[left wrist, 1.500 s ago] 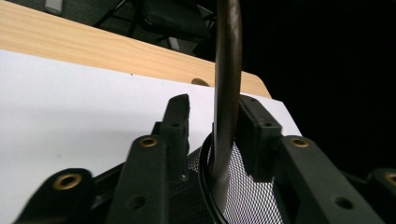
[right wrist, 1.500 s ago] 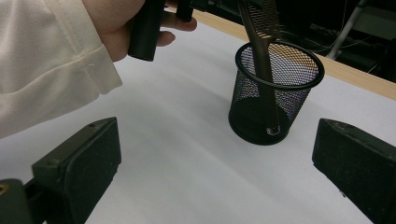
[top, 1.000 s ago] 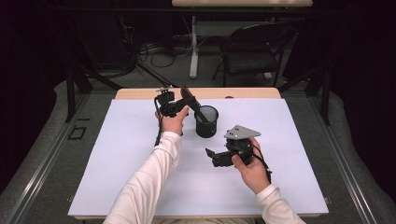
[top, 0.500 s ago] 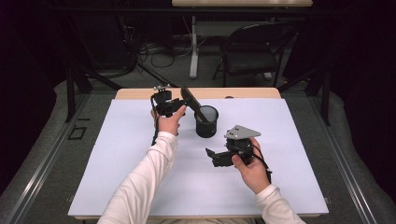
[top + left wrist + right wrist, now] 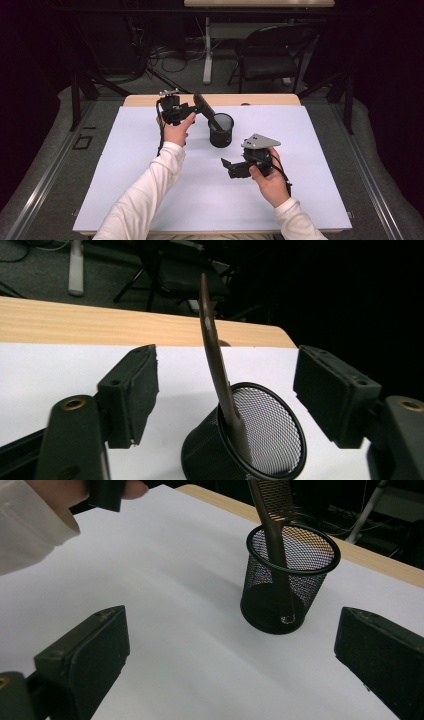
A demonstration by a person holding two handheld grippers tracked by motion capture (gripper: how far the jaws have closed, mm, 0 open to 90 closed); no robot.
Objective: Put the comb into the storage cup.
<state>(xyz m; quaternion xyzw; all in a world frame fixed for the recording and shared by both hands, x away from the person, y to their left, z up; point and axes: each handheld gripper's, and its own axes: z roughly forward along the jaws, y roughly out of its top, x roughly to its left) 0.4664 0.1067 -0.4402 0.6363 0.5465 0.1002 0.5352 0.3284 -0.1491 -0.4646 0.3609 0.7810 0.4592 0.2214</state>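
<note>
I have the left gripper (image 5: 192,111) up near the far edge of the table (image 5: 125,200), jaws spread and just been opening, with nothing pinched between them. The comb (image 5: 216,365) stands free in the mesh cup (image 5: 221,130), which sits on the white sheet toward the far edge, about midway across. The comb's long axis runs steeply up out of the cup and leans toward my left gripper, so its top end sits just off those jaws; my judgement is that any re-grip or retreat depends on that lean. The left hand is much the nearer. The right gripper (image 5: 227,167) sits nearer me and to the right, jaws wide, holding nothing. The left gripper view shows the comb's thin edge centred between the pads, untouched; the right gripper view shows its teeth and its lower end resting on the cup's floor
</note>
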